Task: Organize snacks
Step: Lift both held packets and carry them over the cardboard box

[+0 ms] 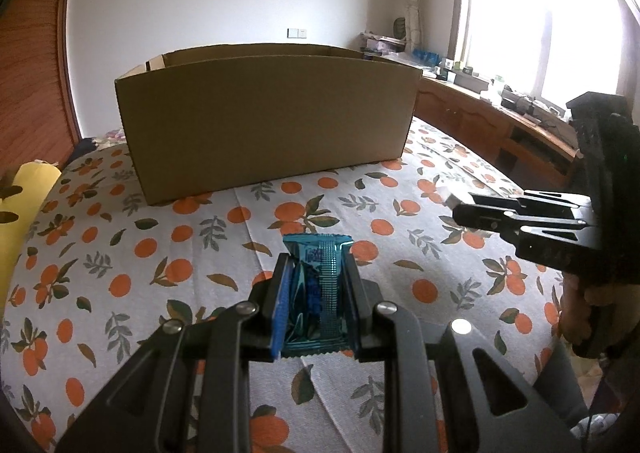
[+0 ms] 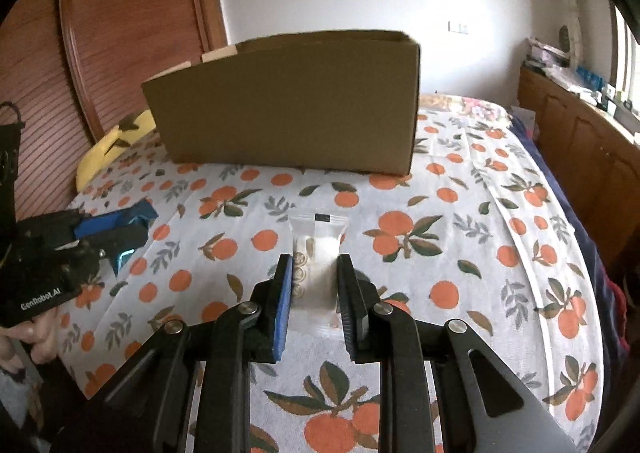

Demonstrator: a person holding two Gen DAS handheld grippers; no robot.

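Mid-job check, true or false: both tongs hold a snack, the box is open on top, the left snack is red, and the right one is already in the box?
1. Both tongs hold a snack. True: left tongs clamp a shiny blue foil packet; right tongs clamp a clear plastic packet.
2. The brown cardboard box is open on top. True.
3. The left snack is red. False: blue.
4. The right snack is in the box. False: it is held above the orange-print bedsheet, short of the box.
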